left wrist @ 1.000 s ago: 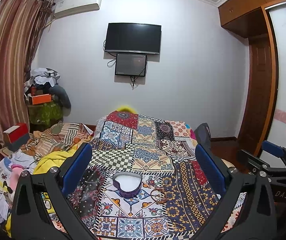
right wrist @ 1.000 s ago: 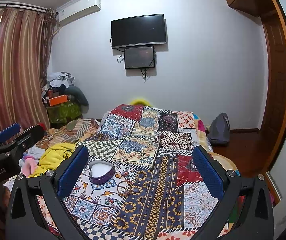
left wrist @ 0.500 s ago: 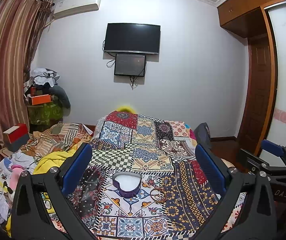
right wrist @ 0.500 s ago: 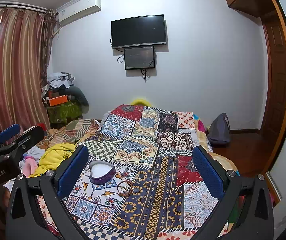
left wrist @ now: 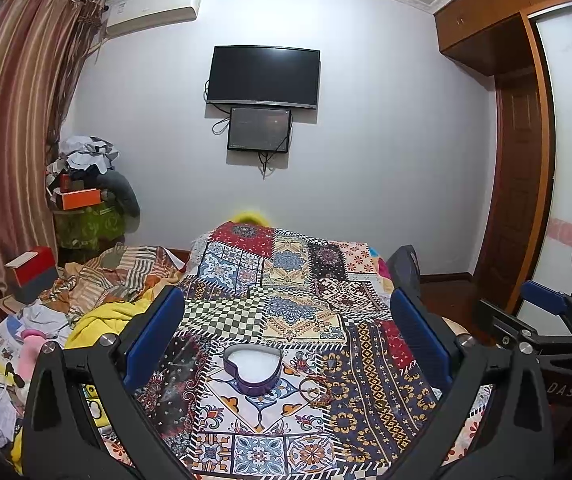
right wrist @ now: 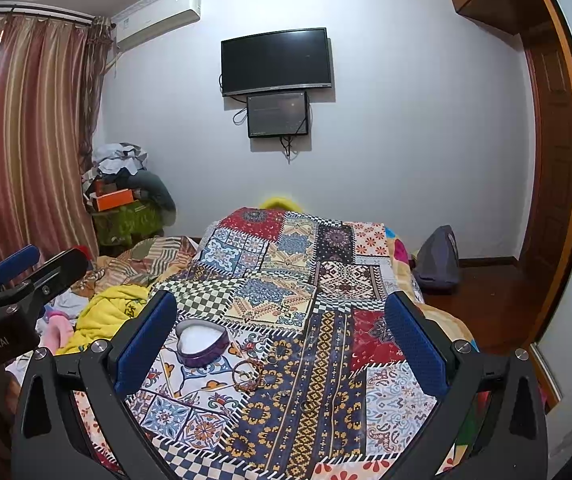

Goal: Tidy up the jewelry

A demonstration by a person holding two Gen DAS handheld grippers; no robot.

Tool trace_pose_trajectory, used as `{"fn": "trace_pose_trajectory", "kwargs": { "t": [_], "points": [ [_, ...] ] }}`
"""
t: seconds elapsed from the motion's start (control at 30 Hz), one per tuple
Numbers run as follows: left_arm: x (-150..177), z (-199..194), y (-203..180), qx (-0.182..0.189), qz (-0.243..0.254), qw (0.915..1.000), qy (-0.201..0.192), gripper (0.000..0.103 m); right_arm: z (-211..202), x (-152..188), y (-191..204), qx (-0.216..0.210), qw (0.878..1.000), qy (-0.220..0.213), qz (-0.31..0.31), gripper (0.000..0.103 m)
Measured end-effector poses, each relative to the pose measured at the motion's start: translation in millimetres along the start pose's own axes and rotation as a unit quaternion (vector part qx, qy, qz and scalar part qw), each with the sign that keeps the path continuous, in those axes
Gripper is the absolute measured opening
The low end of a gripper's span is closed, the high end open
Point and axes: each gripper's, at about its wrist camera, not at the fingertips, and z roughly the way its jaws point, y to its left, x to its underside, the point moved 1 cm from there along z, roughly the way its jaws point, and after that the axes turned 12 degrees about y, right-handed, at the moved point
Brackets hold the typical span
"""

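Observation:
A purple heart-shaped box (left wrist: 253,367) with a white inside lies open on the patchwork bedspread (left wrist: 286,312). Just right of it lie thin bracelets (left wrist: 318,390) and other small jewelry, hard to make out. In the right wrist view the heart-shaped box (right wrist: 201,342) sits left of centre, with the bracelets (right wrist: 248,372) beside it. My left gripper (left wrist: 286,340) hangs open above and short of the box, holding nothing. My right gripper (right wrist: 282,336) is open too, further right, with nothing between its fingers.
Crumpled clothes and a yellow blanket (left wrist: 98,316) pile up left of the bedspread. A cluttered stand with an orange box (left wrist: 82,198) fills the far left corner by the curtains. A dark bag (right wrist: 438,258) sits on the wooden floor at right, near the wardrobe (left wrist: 526,184).
Both views have barely shifted; the box and bracelets lie where they were and both grippers stay open.

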Motion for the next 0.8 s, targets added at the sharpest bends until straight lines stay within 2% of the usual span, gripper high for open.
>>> {"fn": "trace_pose_trajectory", "kwargs": {
  "t": [0.3, 0.47, 0.63, 0.8],
  "points": [
    [-1, 11, 1, 0.003, -0.003, 0.9999, 0.010, 0.103, 9, 2, -5, 0.008, 1.000, 0.012, 0.002, 0.103],
    [0, 26, 0, 0.005, -0.004, 0.9997, 0.023, 0.103, 23, 7, -14, 0.014, 0.999, 0.032, 0.008, 0.103],
    [4, 50, -1, -0.003, -0.002, 0.9986, 0.053, 0.103, 42, 13, -28, 0.026, 0.998, 0.061, 0.020, 0.103],
    [15, 85, -1, 0.004, -0.001, 0.9949, 0.101, 0.103, 67, 24, -46, 0.047, 0.994, 0.097, 0.027, 0.103]
  ]
}}
